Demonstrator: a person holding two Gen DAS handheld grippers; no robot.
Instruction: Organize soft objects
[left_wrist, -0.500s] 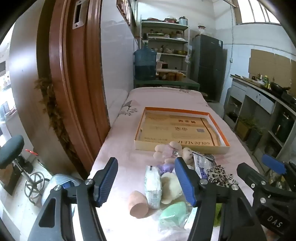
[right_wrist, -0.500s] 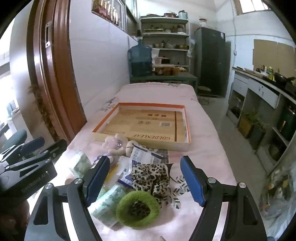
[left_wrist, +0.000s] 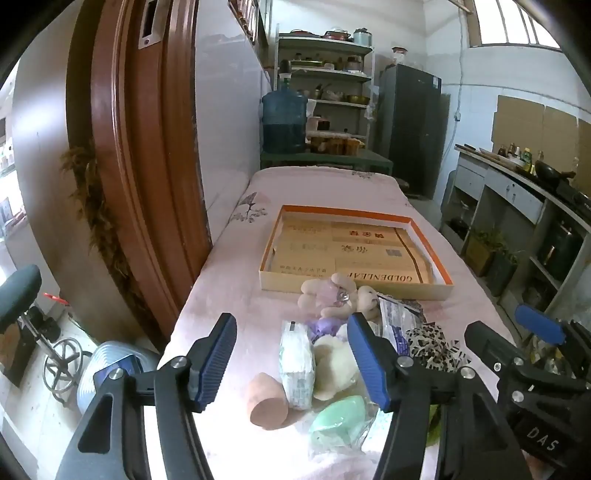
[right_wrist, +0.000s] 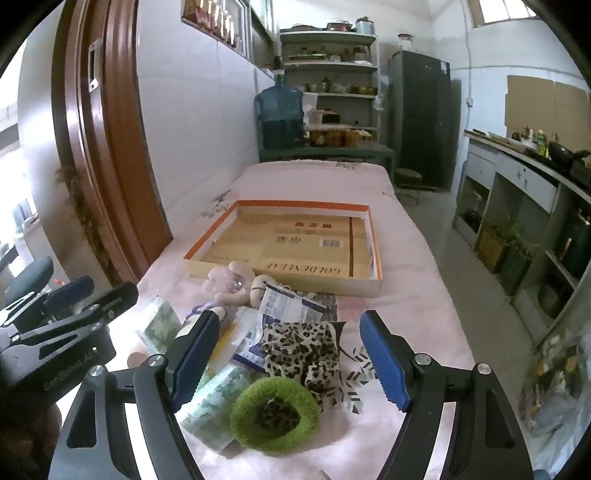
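Nothing much had changed since a moment before: the box (left_wrist: 432, 236) still sat empty at the far side of the heap, so our tidying had not begun. The soft things (right_wrist: 295, 350) still lay heaped on the bed. Our left gripper (left_wrist: 291, 360) and right gripper (right_wrist: 288, 356) hung above them, both open and empty.

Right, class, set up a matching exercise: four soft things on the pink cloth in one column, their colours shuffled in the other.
Things:
1 ring-shaped scrunchie
2 egg-shaped sponge
3 patterned fabric
4 blunt-ended sponge

Colours:
A leopard print
B peach
C moss green
D mint green

Pairs: 1-C, 2-D, 3-A, 4-B
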